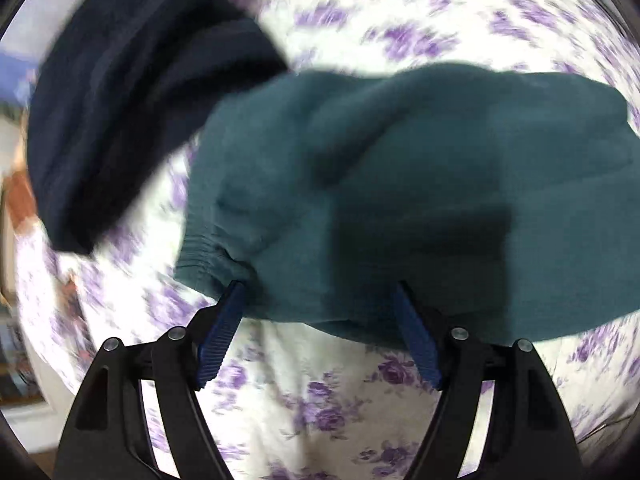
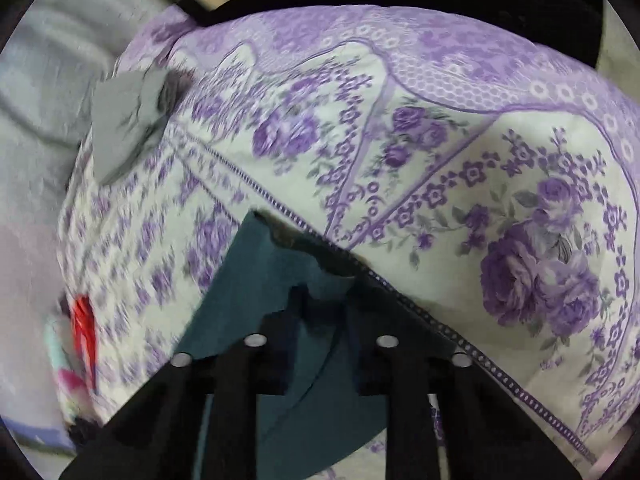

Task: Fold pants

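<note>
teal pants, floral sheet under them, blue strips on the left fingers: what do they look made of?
Teal pants: soft matte knit or fleece, probably; it drapes in rounded folds and has a gathered elastic band.
Floral sheet: thin printed woven cloth, likely cotton or a blend; flat, matte, with a stitched border line.
Blue strips on the left gripper's fingers: ribbed rubber or soft plastic, judging by the fine ridges; black frame looks like hard plastic.

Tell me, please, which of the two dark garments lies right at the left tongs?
The teal pants, elastic waistband near the open left tongs; the navy garment lies farther away, upper left.
</note>
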The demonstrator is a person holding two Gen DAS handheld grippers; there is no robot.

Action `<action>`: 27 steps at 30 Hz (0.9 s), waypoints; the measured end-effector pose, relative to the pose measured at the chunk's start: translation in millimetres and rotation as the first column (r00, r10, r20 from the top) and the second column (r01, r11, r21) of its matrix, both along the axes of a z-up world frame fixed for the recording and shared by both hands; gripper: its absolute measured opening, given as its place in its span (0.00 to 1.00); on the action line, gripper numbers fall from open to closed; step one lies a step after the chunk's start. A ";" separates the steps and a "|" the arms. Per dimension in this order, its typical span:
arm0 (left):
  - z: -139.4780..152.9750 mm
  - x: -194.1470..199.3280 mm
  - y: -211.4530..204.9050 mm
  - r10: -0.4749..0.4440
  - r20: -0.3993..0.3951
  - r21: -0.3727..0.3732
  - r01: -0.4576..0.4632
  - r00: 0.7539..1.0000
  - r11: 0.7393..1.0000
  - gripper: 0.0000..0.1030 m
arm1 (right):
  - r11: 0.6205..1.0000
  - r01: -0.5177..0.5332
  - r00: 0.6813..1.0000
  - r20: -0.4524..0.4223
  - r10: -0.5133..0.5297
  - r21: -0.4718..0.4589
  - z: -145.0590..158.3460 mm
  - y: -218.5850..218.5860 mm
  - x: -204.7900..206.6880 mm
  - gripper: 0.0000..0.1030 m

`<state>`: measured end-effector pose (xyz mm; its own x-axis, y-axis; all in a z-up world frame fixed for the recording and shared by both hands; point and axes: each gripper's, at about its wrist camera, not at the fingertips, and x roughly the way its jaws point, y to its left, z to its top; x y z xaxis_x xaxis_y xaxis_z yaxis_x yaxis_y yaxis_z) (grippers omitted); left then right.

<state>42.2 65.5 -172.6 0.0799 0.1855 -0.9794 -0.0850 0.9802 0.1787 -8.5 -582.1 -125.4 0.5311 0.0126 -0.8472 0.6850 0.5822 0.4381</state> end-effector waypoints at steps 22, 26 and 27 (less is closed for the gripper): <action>17.1 -4.1 50.3 -0.035 0.047 -0.139 0.041 0.998 0.989 0.71 | 0.934 -0.045 0.986 -0.166 -0.016 -0.355 45.1 18.5 -61.4 0.55; 40.8 -14.4 31.6 -0.106 0.124 -0.156 0.125 0.987 0.980 0.72 | 0.852 -0.280 0.958 -0.069 0.279 -0.442 88.8 93.2 -5.5 0.67; 42.0 -14.0 23.2 -0.129 0.139 -0.155 0.150 0.982 0.976 0.74 | 0.839 -0.383 0.918 -0.060 0.391 -0.386 86.6 119.6 16.9 0.67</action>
